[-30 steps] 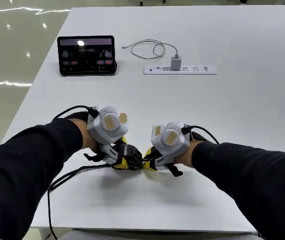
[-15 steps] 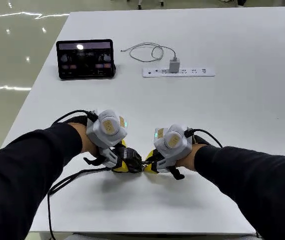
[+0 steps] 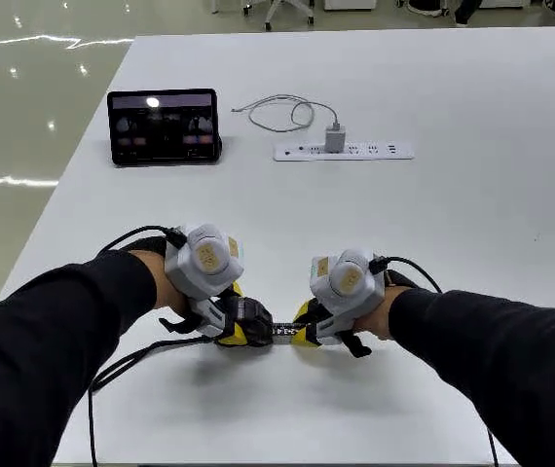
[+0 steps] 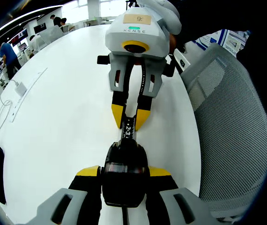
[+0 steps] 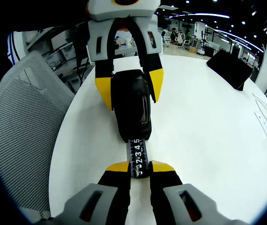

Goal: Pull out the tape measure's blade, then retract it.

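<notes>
Tongs: left gripper (image 4: pixel 124 172) narrow, clamped on the black plastic tape-measure case (image 5: pixel 132 105), close to the near edge of the white worktop (image 3: pixel 355 214); right gripper (image 5: pixel 139 168) almost closed, pinching the tip of the dark numbered blade (image 5: pixel 137 157); versus half a second ago: grippers further apart, a short stretch of blade now exposed.

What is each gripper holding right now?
Left gripper: shut on the tape measure.
Right gripper: shut on the blade, at its tip.
</notes>
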`<act>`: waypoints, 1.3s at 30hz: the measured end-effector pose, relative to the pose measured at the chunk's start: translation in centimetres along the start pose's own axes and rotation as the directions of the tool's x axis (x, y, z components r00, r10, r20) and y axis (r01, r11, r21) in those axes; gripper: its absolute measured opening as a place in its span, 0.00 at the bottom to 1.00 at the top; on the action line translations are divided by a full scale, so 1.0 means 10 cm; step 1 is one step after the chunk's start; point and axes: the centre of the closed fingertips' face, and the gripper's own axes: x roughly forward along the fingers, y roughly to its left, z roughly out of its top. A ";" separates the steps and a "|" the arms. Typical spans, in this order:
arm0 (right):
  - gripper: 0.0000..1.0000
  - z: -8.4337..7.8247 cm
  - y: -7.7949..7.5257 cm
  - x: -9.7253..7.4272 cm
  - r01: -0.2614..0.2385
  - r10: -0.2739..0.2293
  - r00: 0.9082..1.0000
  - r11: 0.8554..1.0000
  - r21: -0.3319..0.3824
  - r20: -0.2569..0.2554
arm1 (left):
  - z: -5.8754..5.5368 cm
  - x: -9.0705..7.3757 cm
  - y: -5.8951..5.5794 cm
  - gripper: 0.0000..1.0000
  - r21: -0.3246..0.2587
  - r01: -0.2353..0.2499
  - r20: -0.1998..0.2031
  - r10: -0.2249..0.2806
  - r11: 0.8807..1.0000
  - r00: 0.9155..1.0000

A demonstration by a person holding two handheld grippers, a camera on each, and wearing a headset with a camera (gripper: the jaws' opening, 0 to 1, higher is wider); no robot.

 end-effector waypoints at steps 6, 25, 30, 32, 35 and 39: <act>0.10 -0.03 0.00 -0.03 0.003 -0.003 1.000 1.000 0.005 -0.005 | 0.00 0.00 -0.01 0.32 -0.001 0.000 -0.001 0.000 1.000 1.000; 0.10 -0.12 0.00 -0.09 0.009 -0.009 1.000 1.000 0.007 -0.008 | 0.00 0.00 -0.01 0.32 -0.010 0.002 0.001 -0.002 1.000 1.000; 0.10 -0.15 -0.01 -0.12 0.010 -0.010 1.000 1.000 0.013 -0.007 | 0.00 0.00 -0.01 0.32 -0.011 0.002 0.003 -0.002 1.000 1.000; 0.10 -0.16 -0.01 -0.13 0.011 -0.011 1.000 1.000 0.015 -0.006 | 0.00 0.00 -0.01 0.32 -0.013 0.001 0.004 -0.001 1.000 1.000; 0.10 -0.19 0.00 -0.15 0.012 -0.011 1.000 1.000 0.018 -0.005 | -0.01 0.00 -0.01 0.32 -0.013 0.001 0.005 0.000 1.000 1.000; 0.10 -0.22 -0.01 -0.18 0.015 -0.015 1.000 1.000 0.020 -0.005 | 0.00 0.00 -0.01 0.32 -0.014 0.000 0.004 0.000 1.000 1.000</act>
